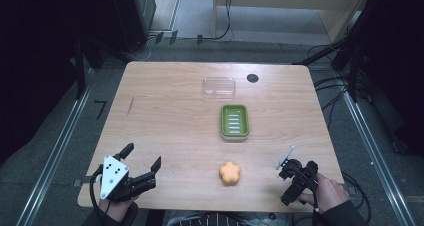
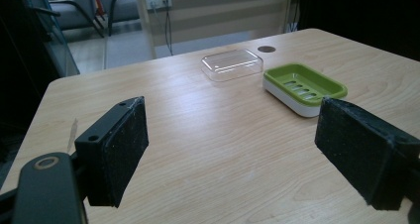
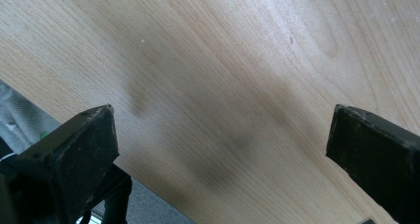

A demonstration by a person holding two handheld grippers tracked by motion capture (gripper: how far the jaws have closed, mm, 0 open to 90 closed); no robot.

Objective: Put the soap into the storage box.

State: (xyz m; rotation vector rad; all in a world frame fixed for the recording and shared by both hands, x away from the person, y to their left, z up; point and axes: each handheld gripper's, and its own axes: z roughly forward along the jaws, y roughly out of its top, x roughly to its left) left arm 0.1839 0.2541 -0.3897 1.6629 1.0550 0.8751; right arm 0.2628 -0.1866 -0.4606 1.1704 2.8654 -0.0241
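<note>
High view: orange soap (image 1: 229,173) between open left gripper (image 1: 143,162), right gripper (image 1: 288,167).

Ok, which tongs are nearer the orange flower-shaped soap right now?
Right, narrowly. The right tongs sit open on the table's near edge to the right of the orange flower-shaped soap; the left tongs, also open, are farther off on its left near the table's front-left corner.

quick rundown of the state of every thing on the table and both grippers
orange flower-shaped soap: on the table, untouched
green soap dish: upright, empty
clear plastic lid: off the dish, lying apart behind it
left gripper: open, empty
right gripper: open, empty
</note>
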